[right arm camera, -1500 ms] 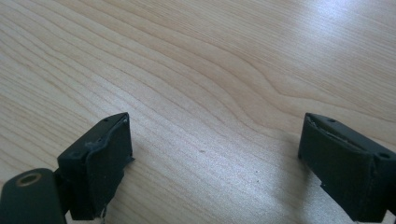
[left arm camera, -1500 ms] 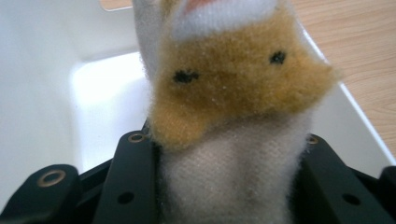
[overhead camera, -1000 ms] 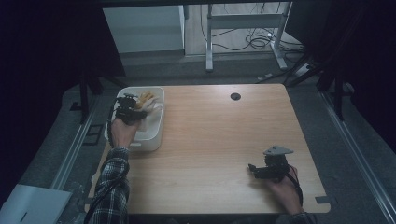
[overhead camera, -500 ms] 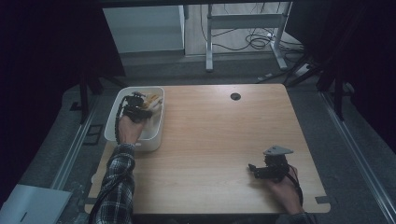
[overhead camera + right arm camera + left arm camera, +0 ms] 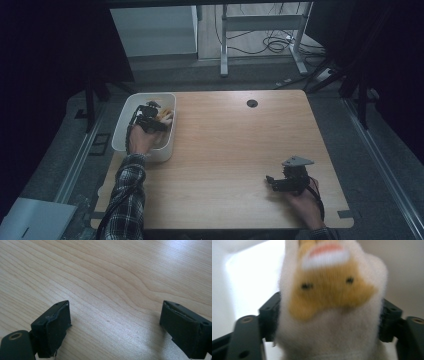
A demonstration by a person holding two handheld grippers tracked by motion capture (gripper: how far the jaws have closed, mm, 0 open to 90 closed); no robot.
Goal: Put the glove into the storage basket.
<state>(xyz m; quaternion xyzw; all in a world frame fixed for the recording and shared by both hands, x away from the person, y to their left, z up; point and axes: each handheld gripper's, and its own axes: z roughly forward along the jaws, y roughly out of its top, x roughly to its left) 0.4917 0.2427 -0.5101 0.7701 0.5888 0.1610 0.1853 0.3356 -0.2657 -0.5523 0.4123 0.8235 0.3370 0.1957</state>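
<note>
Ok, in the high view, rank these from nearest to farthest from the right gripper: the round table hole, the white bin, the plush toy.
From the right gripper:
1. Round hole, far edge of the table, ahead of it.
2. Plush toy, inside the bin, in the left gripper.
3. White bin, at the table's left edge; its near wall is about level with the toy, too close to call.

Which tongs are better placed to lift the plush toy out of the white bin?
Left. The left tongs are already inside the white bin, jaws closed on the plush toy. The right tongs sit open above bare wooden table at the near right, far from the bin.
</note>
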